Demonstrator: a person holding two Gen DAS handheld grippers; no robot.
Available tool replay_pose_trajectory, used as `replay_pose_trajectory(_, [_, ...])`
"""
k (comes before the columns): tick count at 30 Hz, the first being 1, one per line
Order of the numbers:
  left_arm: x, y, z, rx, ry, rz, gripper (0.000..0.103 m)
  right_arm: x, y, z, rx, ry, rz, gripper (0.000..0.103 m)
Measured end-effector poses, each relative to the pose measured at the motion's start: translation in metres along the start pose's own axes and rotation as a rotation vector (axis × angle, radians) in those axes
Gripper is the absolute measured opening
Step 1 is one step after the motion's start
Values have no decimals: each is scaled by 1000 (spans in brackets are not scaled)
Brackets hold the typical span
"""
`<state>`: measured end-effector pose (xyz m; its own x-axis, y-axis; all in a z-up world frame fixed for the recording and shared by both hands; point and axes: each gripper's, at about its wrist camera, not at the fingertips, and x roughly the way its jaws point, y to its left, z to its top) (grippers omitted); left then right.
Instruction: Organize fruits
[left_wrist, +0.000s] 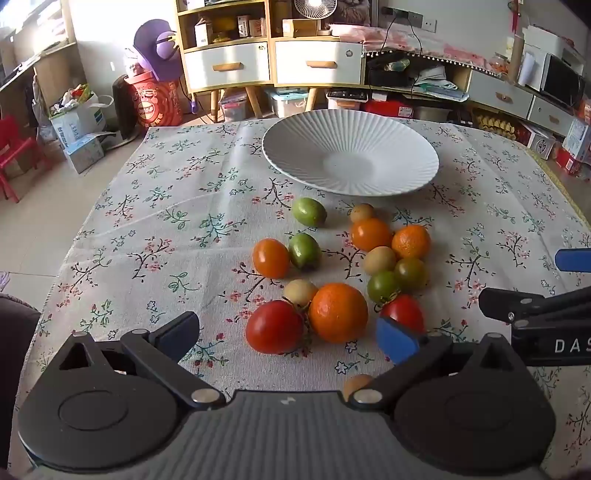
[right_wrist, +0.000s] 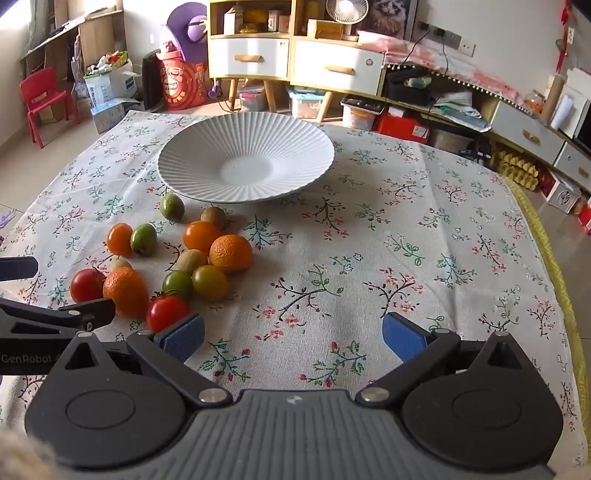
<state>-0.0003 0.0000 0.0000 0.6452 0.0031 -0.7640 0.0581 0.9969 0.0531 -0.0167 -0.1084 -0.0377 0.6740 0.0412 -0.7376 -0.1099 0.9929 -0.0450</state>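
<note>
Beside the white plate (right_wrist: 207, 184) lie scattered fruits (right_wrist: 201, 236).

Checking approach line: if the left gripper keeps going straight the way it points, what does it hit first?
Likely the big red tomato or the large orange touching it; both sit just ahead between the open left gripper fingers. Depth is unclear, so it might reach the floral tablecloth just short of them.

Daylight poured in from my upper left, blowing out the window (left_wrist: 26, 22) — soft shadows fell rightward off the plate (right_wrist: 177, 173). Both views stayed sharp in the middle, while fisheye bending curved the tablecloth (right_wrist: 406, 240) edges.
</note>
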Motion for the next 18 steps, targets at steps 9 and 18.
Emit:
replay_pose_trajectory(9, [-4,4,-2,-7,9,1,95,3,2,-2,-8,-1,3,103])
replay_pose_trajectory(18, [1,3,-2,0,19,11,95,1,3,-2,-10,3,-5,103])
